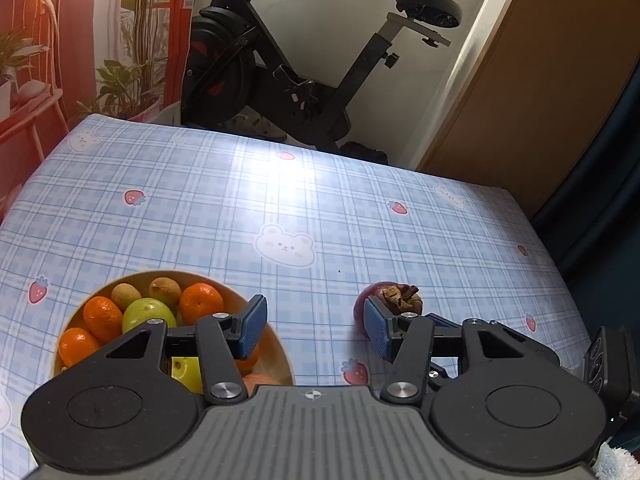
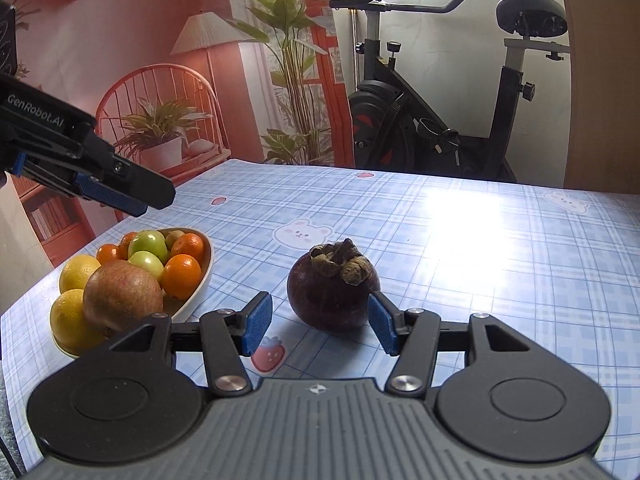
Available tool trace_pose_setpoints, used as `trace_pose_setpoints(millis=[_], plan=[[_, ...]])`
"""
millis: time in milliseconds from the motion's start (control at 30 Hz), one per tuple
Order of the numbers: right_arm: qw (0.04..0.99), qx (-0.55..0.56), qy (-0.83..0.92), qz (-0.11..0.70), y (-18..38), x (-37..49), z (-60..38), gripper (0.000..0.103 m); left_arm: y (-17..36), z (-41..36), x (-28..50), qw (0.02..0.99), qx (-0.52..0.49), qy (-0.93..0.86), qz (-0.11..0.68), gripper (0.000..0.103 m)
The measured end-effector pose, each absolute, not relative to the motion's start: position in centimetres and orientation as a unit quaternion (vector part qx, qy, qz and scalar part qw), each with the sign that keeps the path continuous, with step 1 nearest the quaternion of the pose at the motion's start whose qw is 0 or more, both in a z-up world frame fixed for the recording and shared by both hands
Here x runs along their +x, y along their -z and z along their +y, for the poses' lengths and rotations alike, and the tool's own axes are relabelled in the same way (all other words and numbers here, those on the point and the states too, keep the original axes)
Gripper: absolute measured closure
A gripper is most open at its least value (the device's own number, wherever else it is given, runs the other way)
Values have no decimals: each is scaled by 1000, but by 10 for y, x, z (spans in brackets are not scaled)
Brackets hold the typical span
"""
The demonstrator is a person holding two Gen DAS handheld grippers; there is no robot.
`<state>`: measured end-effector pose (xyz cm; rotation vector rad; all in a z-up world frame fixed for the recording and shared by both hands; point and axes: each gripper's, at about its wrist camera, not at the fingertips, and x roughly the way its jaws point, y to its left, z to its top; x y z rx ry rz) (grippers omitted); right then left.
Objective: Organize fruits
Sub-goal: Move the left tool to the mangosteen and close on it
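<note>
Right gripper (image 2: pixel 320 326) is wide open and lined up low on the mangosteen (image 2: pixel 333 286), which sits alone on the checked tablecloth (image 2: pixel 480 264) just right of the fruit bowl (image 2: pixel 202 280). We reckon this is the pick-up step: last loose fruit, everything else already piled in the bowl. Next we'd need to slide forward so the pads straddle its widest part, then squeeze gently since it's round and could roll. Our left gripper (image 1: pixel 316 326) hangs above the bowl's near right edge, tilted down, also open and empty.
</note>
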<state>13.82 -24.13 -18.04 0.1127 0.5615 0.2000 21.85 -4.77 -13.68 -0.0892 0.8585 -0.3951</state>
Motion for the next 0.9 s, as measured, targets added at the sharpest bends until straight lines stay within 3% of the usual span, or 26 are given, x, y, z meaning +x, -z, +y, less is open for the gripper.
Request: trace_pose_setpoints(millis=[67,333,900], plan=[[956,52,-89,274,183,139,-244,46,141,-57,225,888,-51,194,414,40],[958,49,-99,264,189,144,-248,41,153,-90,245,878,-55,225,419,38],[940,94,-125,302,196,168,-262,40,190,-125,270,842,-56,258,471,37]])
